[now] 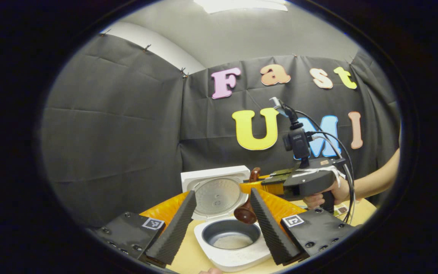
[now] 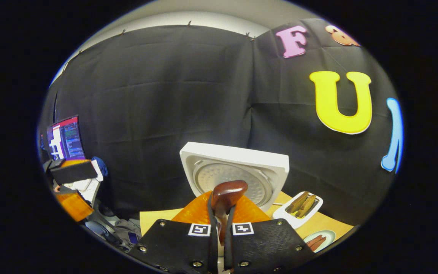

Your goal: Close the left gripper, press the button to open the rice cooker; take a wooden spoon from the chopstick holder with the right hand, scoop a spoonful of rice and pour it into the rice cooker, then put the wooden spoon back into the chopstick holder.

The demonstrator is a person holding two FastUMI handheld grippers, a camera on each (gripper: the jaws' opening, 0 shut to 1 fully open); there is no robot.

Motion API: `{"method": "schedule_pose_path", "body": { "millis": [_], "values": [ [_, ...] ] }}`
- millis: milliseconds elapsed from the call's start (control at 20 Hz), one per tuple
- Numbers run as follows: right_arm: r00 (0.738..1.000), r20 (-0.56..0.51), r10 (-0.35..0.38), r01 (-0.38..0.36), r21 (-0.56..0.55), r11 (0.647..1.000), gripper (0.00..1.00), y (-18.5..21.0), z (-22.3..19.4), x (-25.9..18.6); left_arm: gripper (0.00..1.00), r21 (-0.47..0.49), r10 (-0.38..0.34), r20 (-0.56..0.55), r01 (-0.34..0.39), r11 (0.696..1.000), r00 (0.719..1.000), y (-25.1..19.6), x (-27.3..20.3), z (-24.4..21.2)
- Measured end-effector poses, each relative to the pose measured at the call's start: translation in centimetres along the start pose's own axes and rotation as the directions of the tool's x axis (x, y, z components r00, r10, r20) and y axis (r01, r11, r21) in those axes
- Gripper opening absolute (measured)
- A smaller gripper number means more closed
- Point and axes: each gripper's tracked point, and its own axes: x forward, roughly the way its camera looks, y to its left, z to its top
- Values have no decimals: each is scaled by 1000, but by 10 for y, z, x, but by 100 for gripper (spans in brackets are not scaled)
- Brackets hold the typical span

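Between right tongs (image 2: 221, 224), wooden spoon (image 2: 224, 196) clamped

Both views near, facing rice cooker (image 1: 226, 213)

My wooden spoon (image 2: 224, 198) was glossy, dark-varnished wood. The rice cooker (image 1: 234, 253) showed smooth white plastic; its inner pot (image 1: 231, 233) looked matt grey metal, its lid's inner plate (image 2: 228, 182) dimpled metal. The table (image 1: 188, 257) looked smooth pale wood.

A ceiling light panel (image 1: 242, 4) lights the booth evenly from above. Both views are sharp at centre, with heavy fisheye bending toward the edges and soft shadows.
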Motion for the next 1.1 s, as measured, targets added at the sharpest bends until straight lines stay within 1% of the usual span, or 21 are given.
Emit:
{"method": "schedule_pose_path", "body": {
  "millis": [100,200,350,550,600,650,900,1100],
  "values": [
    [999,24,-31,30,42,999,7,-12,9,-16,100,0,-18,3,18,1000,1000,-9,6,2],
    [995,46,-90,85,93,992,7,-31,15,-40,100,-1,-40,7,40,999,999,-20,11,4],
    [978,103,-184,169,139,976,7,-56,31,-79,100,-10,-84,-2,84,996,996,-41,21,3],
    [956,143,-255,224,204,953,6,-74,40,-116,100,5,-143,-5,143,990,990,-66,30,7],
    [949,149,-277,243,214,946,6,-80,41,-125,97,6,-157,-4,157,988,988,-72,33,9],
    [942,153,-298,260,225,939,6,-87,41,-134,100,6,-171,-3,171,985,985,-78,34,11],
    [903,148,-402,354,274,894,6,-120,33,-181,100,22,-237,3,237,971,972,-107,46,18],
    [854,133,-504,449,303,841,6,-154,23,-222,100,13,-290,21,290,957,957,-134,57,25]
  ]
}}
